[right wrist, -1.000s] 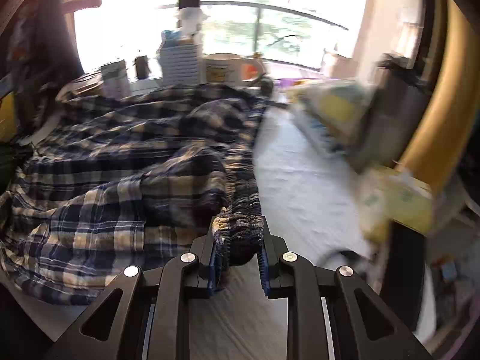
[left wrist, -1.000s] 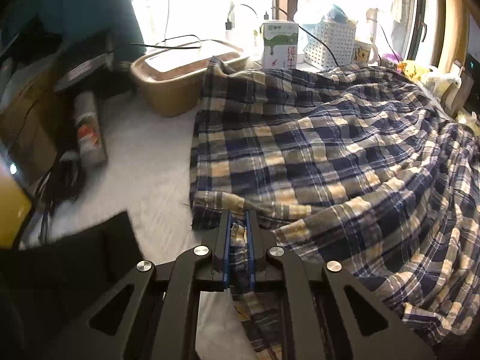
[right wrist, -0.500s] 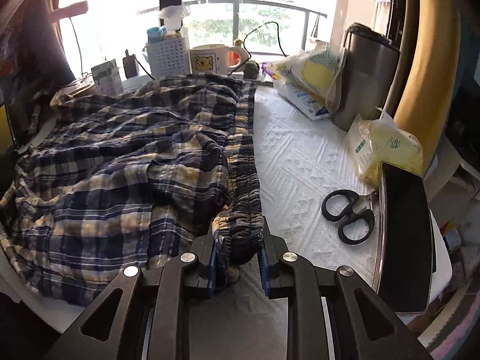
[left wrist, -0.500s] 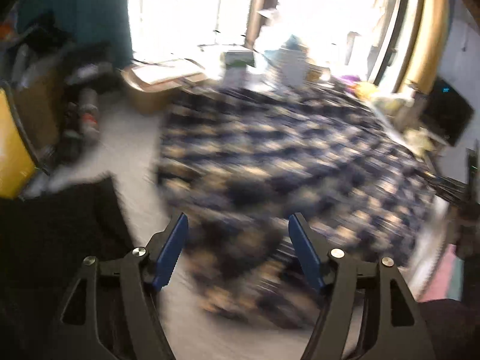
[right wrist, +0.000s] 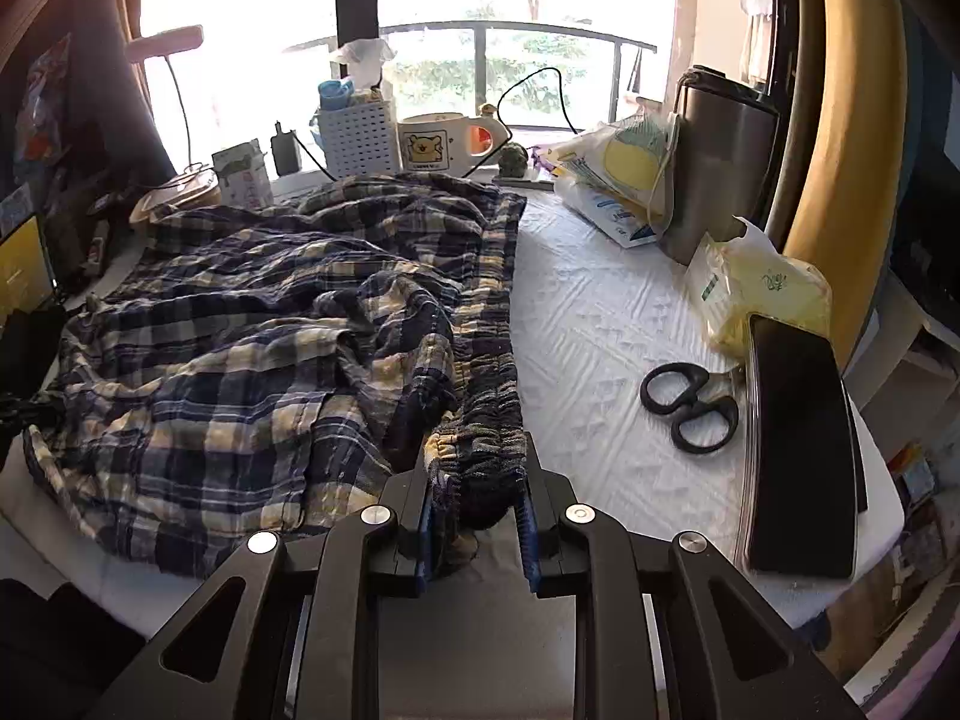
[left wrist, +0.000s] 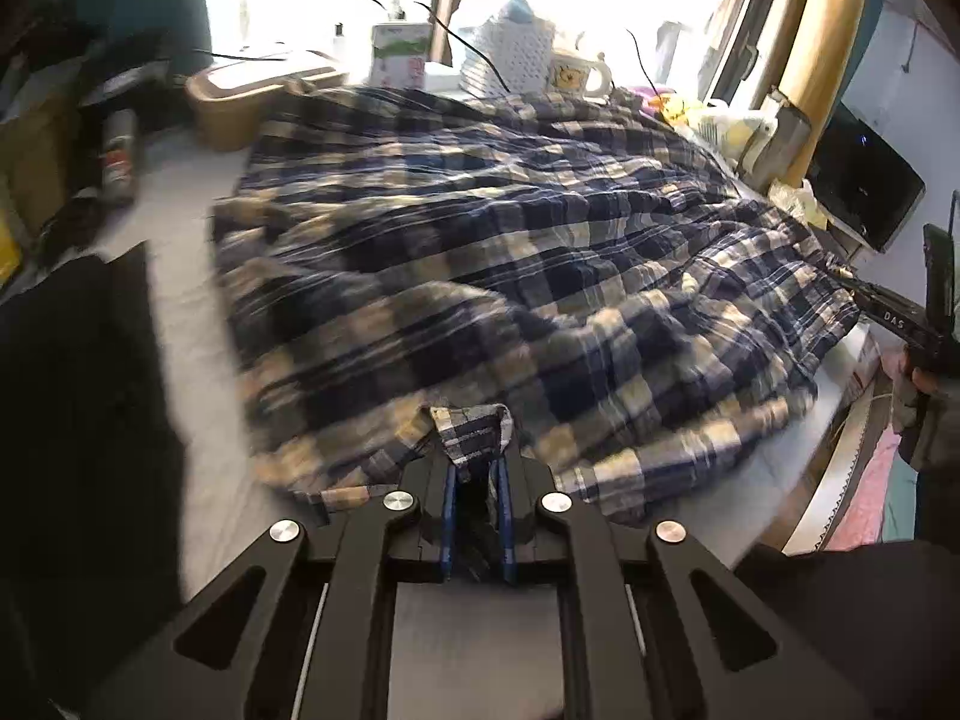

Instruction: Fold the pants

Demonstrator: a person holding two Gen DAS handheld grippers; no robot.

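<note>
Left tongs (left wrist: 476, 483) clamped nearly shut on a small peak of plaid fabric at the near edge of the pants (left wrist: 510, 252), jaws having just closed down onto it. Pants spread wide and rumpled across the white surface (left wrist: 186, 276), pretty blurry on the near side. Tan tub (left wrist: 240, 102) and a milk carton (left wrist: 399, 57) sitting past the far edge, black cloth (left wrist: 72, 396) off to the left. Other tool poking in at the right edge, gripped by a hand (left wrist: 921, 384), can't make out much more of it. Over to the right wrist view: right tongs (right wrist: 477, 495) pinched on the bunched elastic waistband (right wrist: 489, 360), a thick wad of it between the blue pads, so jaws not fully together. Pants (right wrist: 228, 372) heaped to the left of the waistband, covering the left half of the surface (right wrist: 600, 324). Black scissors (right wrist: 690, 405) lying flat on the bare right side, well apart from the fabric, next to a dark flat device (right wrist: 798, 450). Steel tumbler (right wrist: 714, 174) and a bear mug (right wrist: 435, 144) further back by the window.
</note>
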